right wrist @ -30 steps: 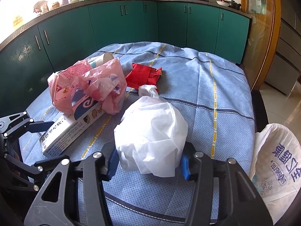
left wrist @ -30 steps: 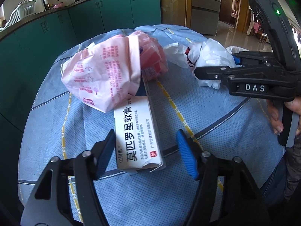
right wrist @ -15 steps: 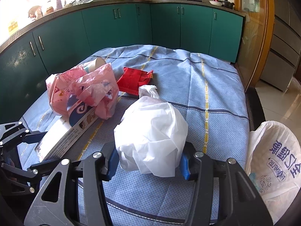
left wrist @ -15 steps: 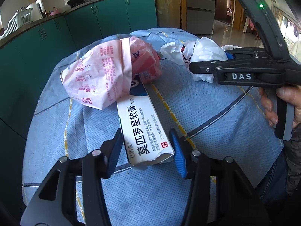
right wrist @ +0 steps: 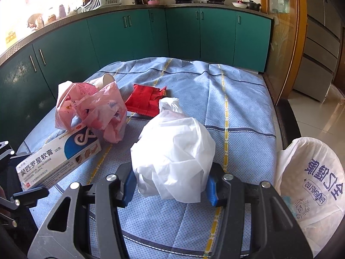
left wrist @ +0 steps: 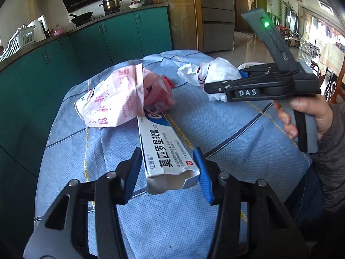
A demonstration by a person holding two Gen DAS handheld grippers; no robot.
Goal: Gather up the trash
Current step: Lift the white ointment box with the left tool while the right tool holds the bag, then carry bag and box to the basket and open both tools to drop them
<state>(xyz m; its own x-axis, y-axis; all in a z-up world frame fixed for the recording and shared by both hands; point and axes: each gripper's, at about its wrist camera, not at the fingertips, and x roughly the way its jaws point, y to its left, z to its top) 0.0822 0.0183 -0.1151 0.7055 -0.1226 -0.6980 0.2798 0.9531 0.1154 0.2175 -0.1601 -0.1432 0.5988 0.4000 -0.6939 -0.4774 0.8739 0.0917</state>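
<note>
1. left hand-held gripper has its blue pads on both sides of the torn end of a white ointment box; the jaws have just been closing in on it and now sit snug against the cardboard, so it looks clamped
2. the box's far end is tucked under a crumpled pink plastic bag; from the right wrist view the gripped end looks raised off the cloth, but I can't tell for sure
3. right hand-held gripper is squeezed onto a scrunched white plastic bag, jaws only partly open with the bag bulging out between and over the pads
4. you can see a person's hand wrapped round the right gripper's handle in the left view, green light lit on top of it
5. everything sits on a bench covered in a blue checked cloth
6. a red wrapper lies flat just past the white bag, and a paper cup on its side pokes out behind the pink bag
7. off the right edge of the bench there's a bigger white bag with blue print, mouth facing up
8. teal kitchen cabinets run along behind
</note>
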